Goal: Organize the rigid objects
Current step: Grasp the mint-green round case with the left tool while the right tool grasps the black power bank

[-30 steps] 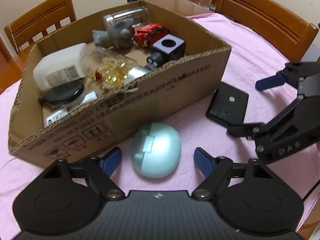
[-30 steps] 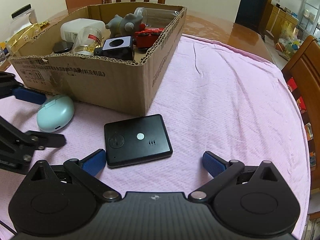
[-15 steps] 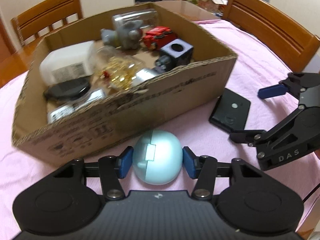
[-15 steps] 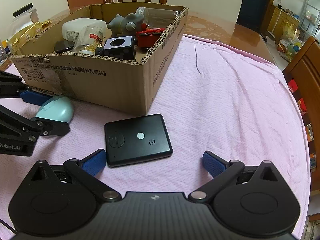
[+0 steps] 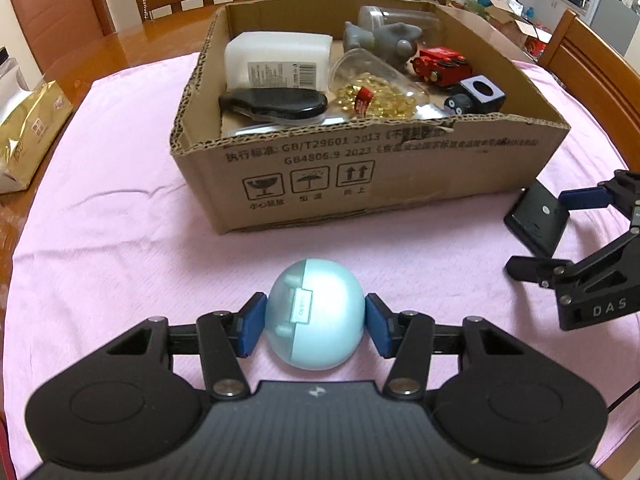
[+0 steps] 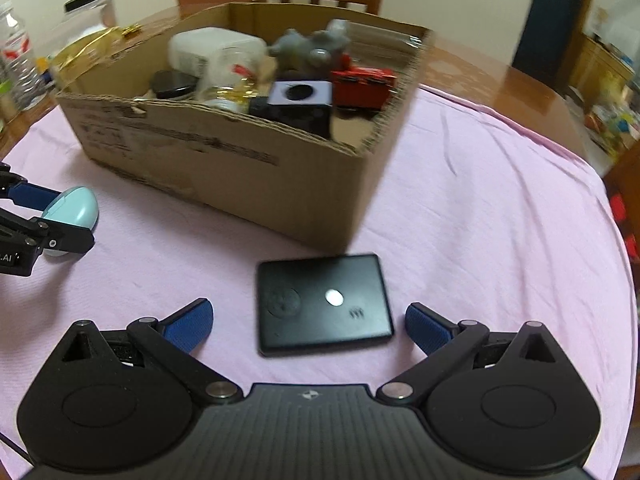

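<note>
On the pink tablecloth point(image 5: 120, 208), in front of the cardboard box point(image 5: 360, 176), the left gripper point(image 5: 316, 324) is clamping its blue pads point(image 5: 251, 330) against both sides of a pale blue earbud case point(image 5: 316, 320), which is sitting upright between them; whether the case is touching the cloth or is just above it is hard to tell from either view. To its right, the right gripper point(image 6: 309, 322) is hovering with its fingers spread wide on either side of a flat black device point(image 6: 323, 302) that is lying on the cloth just beside the box's near corner, neither pad touching it. Inside the box, a white plastic bottle point(image 5: 276, 60), a jar of gold capsules point(image 5: 372, 84), a grey toy figure point(image 5: 380, 38), a red toy car point(image 5: 440, 64) and a black cube point(image 5: 480, 94) are lying packed together.
</note>
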Demonstrator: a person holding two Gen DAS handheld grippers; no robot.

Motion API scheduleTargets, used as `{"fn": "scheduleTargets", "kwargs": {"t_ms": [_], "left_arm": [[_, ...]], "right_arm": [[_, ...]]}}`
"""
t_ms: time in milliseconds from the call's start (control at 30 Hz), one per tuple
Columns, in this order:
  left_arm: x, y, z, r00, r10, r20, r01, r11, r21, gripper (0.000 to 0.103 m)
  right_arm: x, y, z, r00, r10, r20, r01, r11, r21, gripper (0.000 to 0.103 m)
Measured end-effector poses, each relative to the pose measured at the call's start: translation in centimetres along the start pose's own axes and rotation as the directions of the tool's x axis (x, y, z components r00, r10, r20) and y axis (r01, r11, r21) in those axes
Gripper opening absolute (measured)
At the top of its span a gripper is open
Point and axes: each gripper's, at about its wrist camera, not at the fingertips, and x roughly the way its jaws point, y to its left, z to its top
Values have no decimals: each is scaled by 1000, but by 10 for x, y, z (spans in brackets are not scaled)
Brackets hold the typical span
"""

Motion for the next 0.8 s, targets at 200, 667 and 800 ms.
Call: {"fn": "scheduleTargets", "kwargs": {"t_ms": [200, 667, 800], "left_arm": [[0, 0, -1, 1000, -5, 6, 5, 1000, -3, 52], [-1, -2, -5, 999, -36, 7, 35, 992, 120, 55], [0, -1, -3, 999, -43, 4, 42, 991, 130, 56]], "right_arm": [[-1, 18, 1, 999, 45, -23, -46, 997, -63, 103], [-1, 19, 7, 1000, -7, 13, 7, 1000, 14, 85], [0, 14, 9, 1000, -16, 19, 16, 999, 28, 80]]}}
